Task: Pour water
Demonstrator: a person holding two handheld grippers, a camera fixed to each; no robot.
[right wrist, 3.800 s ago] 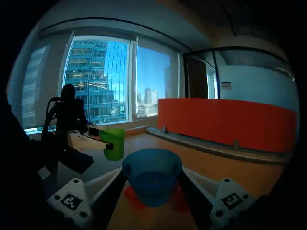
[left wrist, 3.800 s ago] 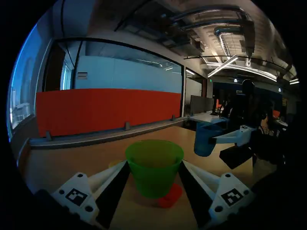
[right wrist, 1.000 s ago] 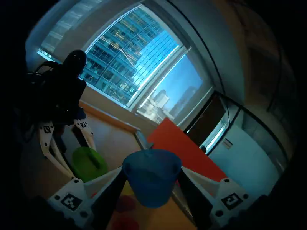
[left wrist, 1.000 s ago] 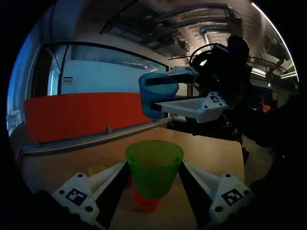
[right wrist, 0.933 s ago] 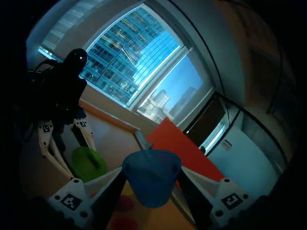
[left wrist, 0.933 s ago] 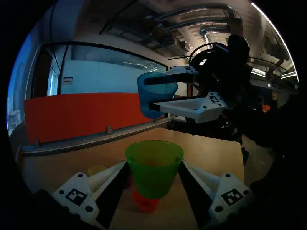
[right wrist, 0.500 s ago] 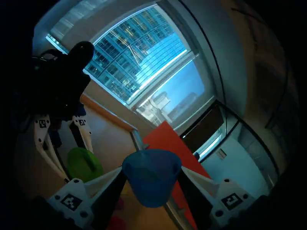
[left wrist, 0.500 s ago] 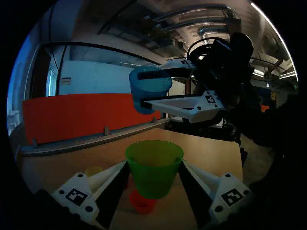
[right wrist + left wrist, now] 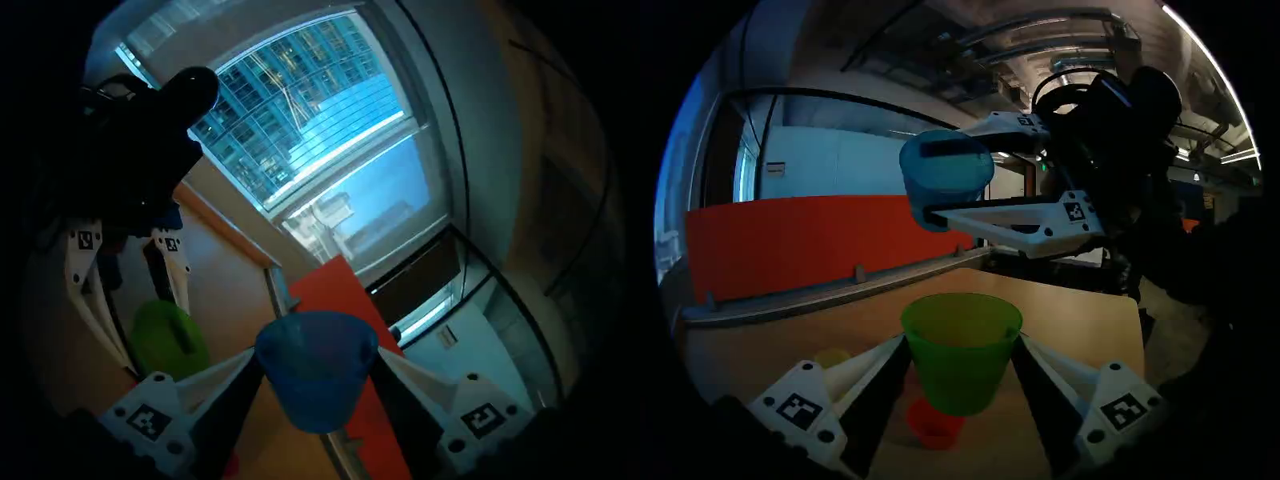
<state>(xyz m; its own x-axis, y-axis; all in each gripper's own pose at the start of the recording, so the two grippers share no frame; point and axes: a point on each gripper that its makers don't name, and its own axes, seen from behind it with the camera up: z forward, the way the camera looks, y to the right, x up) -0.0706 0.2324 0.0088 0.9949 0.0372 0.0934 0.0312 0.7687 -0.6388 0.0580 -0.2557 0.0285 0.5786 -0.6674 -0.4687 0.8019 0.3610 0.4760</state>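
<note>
My left gripper (image 9: 960, 342) is shut on a green cup (image 9: 962, 364), held upright over the wooden table (image 9: 1072, 308). Above it and slightly left, my right gripper (image 9: 922, 182) is shut on a blue cup (image 9: 946, 172), which is tipped over with its mouth toward the camera. In the right gripper view the blue cup (image 9: 316, 380) sits between the white fingers (image 9: 204, 380), and the green cup (image 9: 166, 342) lies below to the left, in the left gripper (image 9: 156, 332). I see no water stream.
A small red cup (image 9: 932, 422) and a yellow cup (image 9: 832, 357) stand on the table under the green cup. An orange partition (image 9: 800, 240) runs along the table's far edge. A person's dark form (image 9: 1136, 160) holds the right gripper. A big window (image 9: 320, 136) looks onto towers.
The right gripper has carried the blue cup left and a little higher, closer over the green cup, and tipped it further. The green cup has stayed where it was.
</note>
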